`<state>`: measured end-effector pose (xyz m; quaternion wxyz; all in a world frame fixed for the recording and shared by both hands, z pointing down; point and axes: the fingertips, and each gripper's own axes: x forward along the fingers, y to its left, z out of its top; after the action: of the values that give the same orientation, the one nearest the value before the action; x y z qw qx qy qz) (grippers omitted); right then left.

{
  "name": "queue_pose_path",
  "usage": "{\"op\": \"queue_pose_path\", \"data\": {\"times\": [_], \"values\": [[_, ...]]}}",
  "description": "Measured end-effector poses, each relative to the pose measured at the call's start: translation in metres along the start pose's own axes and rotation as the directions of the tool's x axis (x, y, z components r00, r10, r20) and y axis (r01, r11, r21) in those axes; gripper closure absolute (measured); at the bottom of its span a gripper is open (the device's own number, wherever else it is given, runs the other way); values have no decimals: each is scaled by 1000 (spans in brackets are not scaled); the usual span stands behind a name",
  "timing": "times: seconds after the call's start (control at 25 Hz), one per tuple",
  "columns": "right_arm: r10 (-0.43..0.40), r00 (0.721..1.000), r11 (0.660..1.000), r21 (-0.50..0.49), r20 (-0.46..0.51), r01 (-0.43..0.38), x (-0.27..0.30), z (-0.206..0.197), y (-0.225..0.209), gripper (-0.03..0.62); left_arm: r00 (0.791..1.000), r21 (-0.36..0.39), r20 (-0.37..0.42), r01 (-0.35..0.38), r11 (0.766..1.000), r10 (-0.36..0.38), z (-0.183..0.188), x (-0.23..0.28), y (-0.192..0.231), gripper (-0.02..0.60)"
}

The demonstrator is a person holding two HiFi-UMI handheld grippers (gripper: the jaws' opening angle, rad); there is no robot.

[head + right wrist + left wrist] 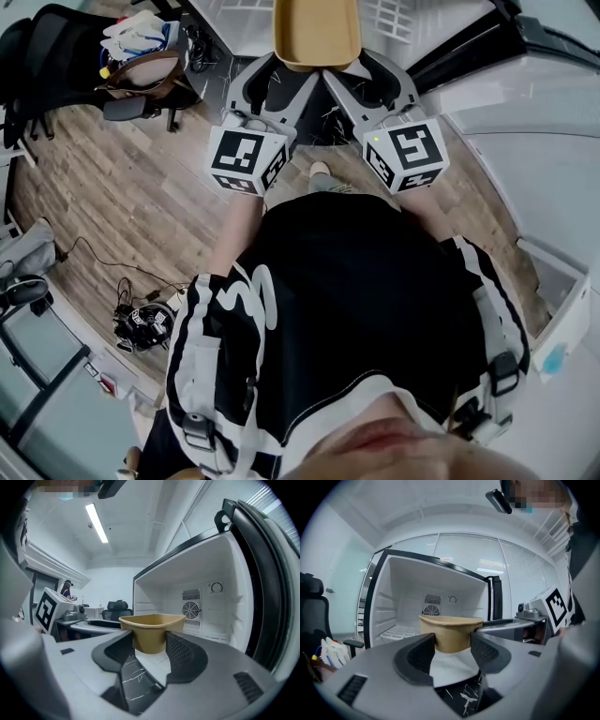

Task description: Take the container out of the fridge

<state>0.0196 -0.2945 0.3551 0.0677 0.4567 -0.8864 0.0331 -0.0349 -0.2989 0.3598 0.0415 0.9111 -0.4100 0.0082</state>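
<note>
The container (317,33) is up in front of the open fridge (403,597). The left gripper (277,82) and right gripper (367,82) reach forward side by side. Each one pinches it.

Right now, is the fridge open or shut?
Open. Both gripper views look straight into the fridge cavity, with its back-wall fan in plain sight behind the container and no door across the opening.
</note>
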Motion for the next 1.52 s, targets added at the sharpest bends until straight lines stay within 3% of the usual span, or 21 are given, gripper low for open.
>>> {"op": "queue_pose_path", "data": {"times": [1.52], "values": [[-36, 997, 999, 0, 68, 36, -107, 4, 129, 364, 999, 25, 43, 26, 999, -27, 8, -149, -73, 339]]}}
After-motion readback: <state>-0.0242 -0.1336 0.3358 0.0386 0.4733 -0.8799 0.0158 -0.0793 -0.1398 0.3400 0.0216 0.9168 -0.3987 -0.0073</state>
